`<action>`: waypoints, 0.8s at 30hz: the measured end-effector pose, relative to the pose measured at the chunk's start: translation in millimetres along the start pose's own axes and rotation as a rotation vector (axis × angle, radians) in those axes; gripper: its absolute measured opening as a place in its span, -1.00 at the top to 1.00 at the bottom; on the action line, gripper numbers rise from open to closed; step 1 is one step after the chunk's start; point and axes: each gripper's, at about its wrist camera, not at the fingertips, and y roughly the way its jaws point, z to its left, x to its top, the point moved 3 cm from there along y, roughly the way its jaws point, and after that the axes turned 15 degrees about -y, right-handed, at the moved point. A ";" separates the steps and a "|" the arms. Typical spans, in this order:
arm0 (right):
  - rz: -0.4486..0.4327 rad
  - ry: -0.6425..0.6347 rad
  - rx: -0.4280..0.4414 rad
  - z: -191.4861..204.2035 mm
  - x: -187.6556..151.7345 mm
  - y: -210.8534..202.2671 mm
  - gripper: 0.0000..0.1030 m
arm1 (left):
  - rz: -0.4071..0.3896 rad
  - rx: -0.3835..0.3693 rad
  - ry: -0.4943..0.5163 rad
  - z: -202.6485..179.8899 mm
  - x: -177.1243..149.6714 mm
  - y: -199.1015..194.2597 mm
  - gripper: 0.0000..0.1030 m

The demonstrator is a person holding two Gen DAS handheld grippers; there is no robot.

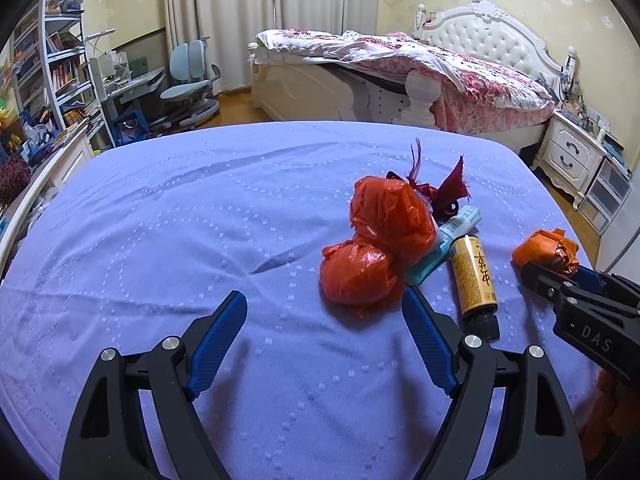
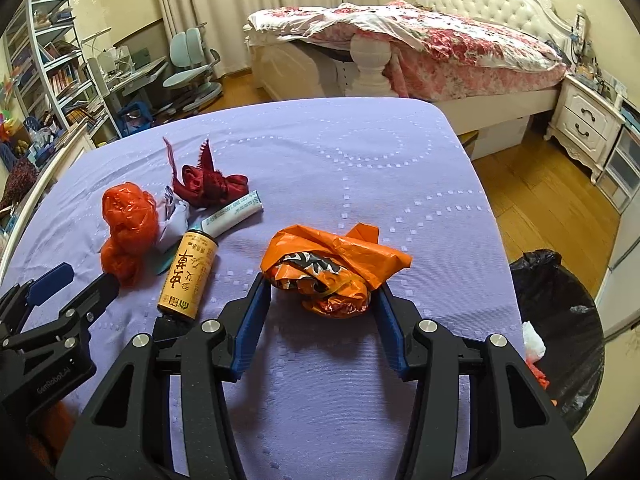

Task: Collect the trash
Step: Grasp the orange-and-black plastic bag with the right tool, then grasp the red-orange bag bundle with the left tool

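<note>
A crumpled orange plastic bag [image 2: 332, 264] lies near the right edge of the purple-covered bed [image 2: 360, 152]. My right gripper [image 2: 322, 285] is shut on it, with a blue pad pressed against each side. In the left wrist view the same orange bag [image 1: 548, 248] shows at my right gripper [image 1: 558, 270]. My left gripper [image 1: 324, 294] stands open just in front of two knotted red plastic bags [image 1: 384, 240], with nothing held. Beside them lie a yellow can [image 1: 474, 280], a white-and-teal tube [image 1: 460, 224] and a dark red ribbon [image 1: 448, 188].
A bin lined with a black bag [image 2: 560, 320] stands on the wooden floor right of the bed, with some rubbish inside. Beyond are a second bed with a floral quilt [image 2: 440, 40], a nightstand [image 2: 584, 124], a desk chair [image 1: 192, 80] and bookshelves [image 1: 60, 60].
</note>
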 end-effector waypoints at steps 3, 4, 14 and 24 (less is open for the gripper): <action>0.000 0.000 0.000 -1.4 0.1 0.3 0.03 | 0.002 -0.007 0.004 -1.8 3.5 4.4 -0.55; 0.000 0.001 0.001 -2.2 0.2 0.7 0.03 | 0.004 -0.008 0.005 -2.5 3.8 5.6 -0.55; 0.000 0.003 0.004 -3.8 0.5 2.6 0.02 | 0.042 -0.060 0.013 -7.4 9.6 15.3 -0.25; -0.001 0.000 0.000 -3.5 0.6 2.3 0.03 | 0.084 -0.119 -0.033 -0.2 7.5 15.8 0.24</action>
